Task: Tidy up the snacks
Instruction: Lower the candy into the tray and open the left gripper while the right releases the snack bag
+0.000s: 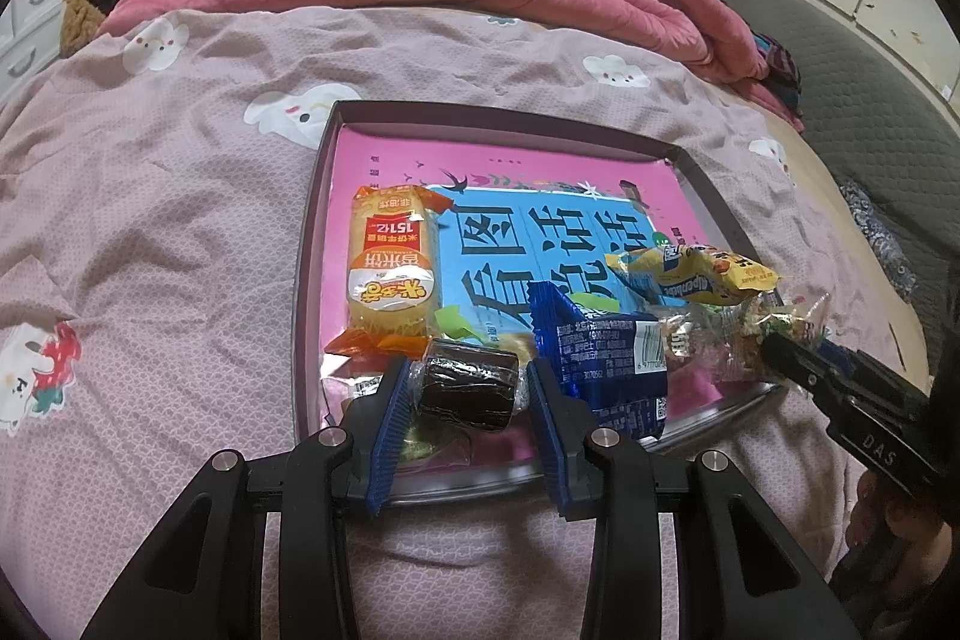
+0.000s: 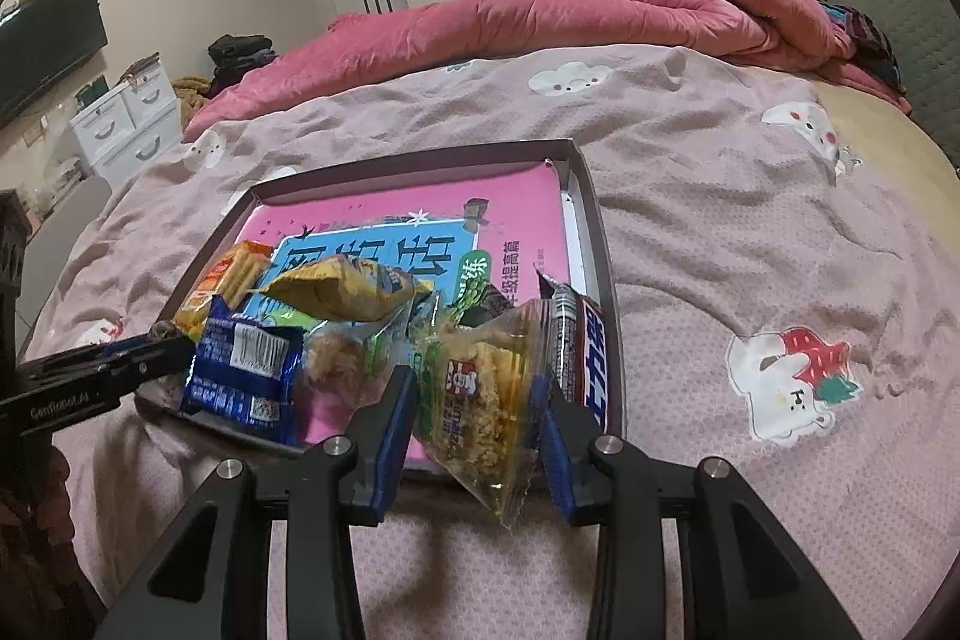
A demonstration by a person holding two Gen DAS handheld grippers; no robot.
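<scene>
Left gripper (image 1: 468,388): clamping a dark wrapped roll (image 1: 468,385) between its blue pads, holding it over the near edge of the tray (image 1: 312,232)
Right gripper (image 2: 480,400): squeezing a clear packet of yellow crumbly snack (image 2: 480,394), tilted, above the tray's near rim
Tray: lying on the pink bedspread (image 2: 750,232), carrying an orange rice-cracker pack (image 1: 390,262), a blue packet (image 1: 606,358) and a yellow bag (image 2: 342,292)
Chocolate bar (image 2: 591,364): resting along the tray's right wall

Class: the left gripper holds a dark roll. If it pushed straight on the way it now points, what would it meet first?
Probably the orange rice cracker pack lying in the tray, just beyond the dark roll in the left gripper; depth is unclear, so the blue packet might be brushed instead.
</scene>
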